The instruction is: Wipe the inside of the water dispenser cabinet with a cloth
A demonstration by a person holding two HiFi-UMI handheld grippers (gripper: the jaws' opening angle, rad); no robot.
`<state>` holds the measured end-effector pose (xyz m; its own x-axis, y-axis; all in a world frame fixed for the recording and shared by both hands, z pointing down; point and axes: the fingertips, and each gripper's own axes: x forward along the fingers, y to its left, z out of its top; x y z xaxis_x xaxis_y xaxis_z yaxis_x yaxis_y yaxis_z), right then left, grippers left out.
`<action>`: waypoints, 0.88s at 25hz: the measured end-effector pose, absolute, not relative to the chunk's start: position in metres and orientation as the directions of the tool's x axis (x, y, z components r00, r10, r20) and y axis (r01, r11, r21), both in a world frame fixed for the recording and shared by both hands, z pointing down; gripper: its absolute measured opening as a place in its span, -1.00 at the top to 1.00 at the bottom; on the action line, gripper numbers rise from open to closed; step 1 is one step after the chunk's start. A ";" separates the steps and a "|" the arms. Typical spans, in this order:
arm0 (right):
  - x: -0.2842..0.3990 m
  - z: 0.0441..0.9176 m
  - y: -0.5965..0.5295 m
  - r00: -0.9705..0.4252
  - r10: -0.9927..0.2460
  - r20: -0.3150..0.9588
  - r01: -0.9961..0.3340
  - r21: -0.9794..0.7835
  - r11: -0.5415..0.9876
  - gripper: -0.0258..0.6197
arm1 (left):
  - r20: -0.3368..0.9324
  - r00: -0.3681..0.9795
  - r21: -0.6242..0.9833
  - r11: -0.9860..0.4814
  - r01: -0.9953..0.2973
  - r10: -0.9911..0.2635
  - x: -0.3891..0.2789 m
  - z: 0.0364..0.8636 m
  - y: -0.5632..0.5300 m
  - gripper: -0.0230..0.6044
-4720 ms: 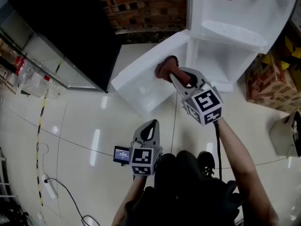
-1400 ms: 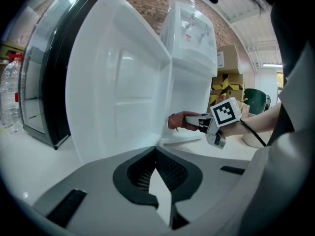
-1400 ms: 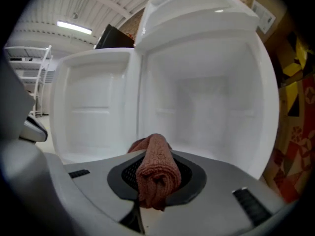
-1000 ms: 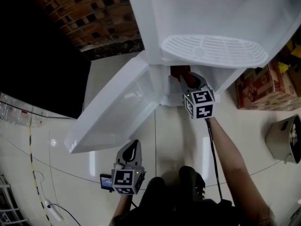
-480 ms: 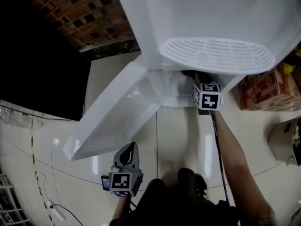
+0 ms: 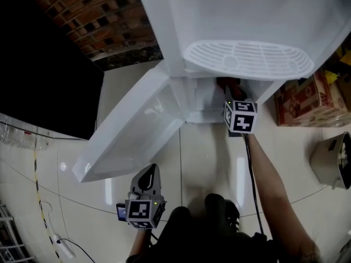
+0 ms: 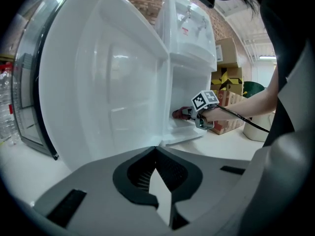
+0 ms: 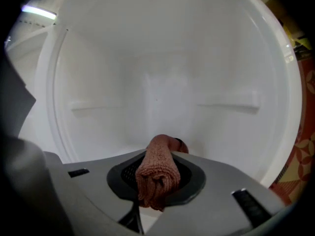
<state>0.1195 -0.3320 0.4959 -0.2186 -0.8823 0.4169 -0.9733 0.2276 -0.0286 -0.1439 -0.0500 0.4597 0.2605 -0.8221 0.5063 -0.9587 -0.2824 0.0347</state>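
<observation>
The white water dispenser stands with its lower cabinet open, and the cabinet door is swung out to the left. My right gripper reaches into the cabinet under the drip tray, shut on a rolled reddish-brown cloth. In the right gripper view the cloth sticks out past the jaws toward the white back wall, close to the cabinet floor. My left gripper hangs low by my body, shut and holding nothing. From the left gripper view the door and the right gripper show.
Cardboard boxes and a grey bin stand right of the dispenser. A dark glass-fronted unit and a brick wall lie to the left and behind. A power strip with a cable lies on the tiled floor.
The right gripper with the cloth has gone from the open door's inner face into the cabinet under the drip tray. Over the last second it shifted slightly right inside. The left gripper stays low.
</observation>
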 end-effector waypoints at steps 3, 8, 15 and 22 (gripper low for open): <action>0.061 0.484 -0.311 -0.353 -0.856 0.379 -0.930 -0.043 0.365 0.65 | 0.502 0.263 0.042 -0.280 -0.959 -0.824 -0.142 0.459 -0.050 0.99; 0.011 0.489 -0.289 -0.431 -0.813 0.391 -0.886 -0.013 0.464 0.65 | 0.499 0.284 0.042 -0.305 -0.952 -0.819 -0.135 0.458 -0.048 0.99; 0.101 0.513 -0.304 -0.232 -0.854 0.466 -0.966 -0.008 0.258 0.65 | 0.482 0.252 0.047 -0.263 -0.964 -0.839 -0.149 0.459 -0.051 0.99; 0.178 0.520 -0.281 -0.042 -0.880 0.473 -0.995 0.056 0.078 0.65 | 0.480 0.279 0.062 -0.286 -0.956 -0.832 -0.138 0.456 -0.051 0.99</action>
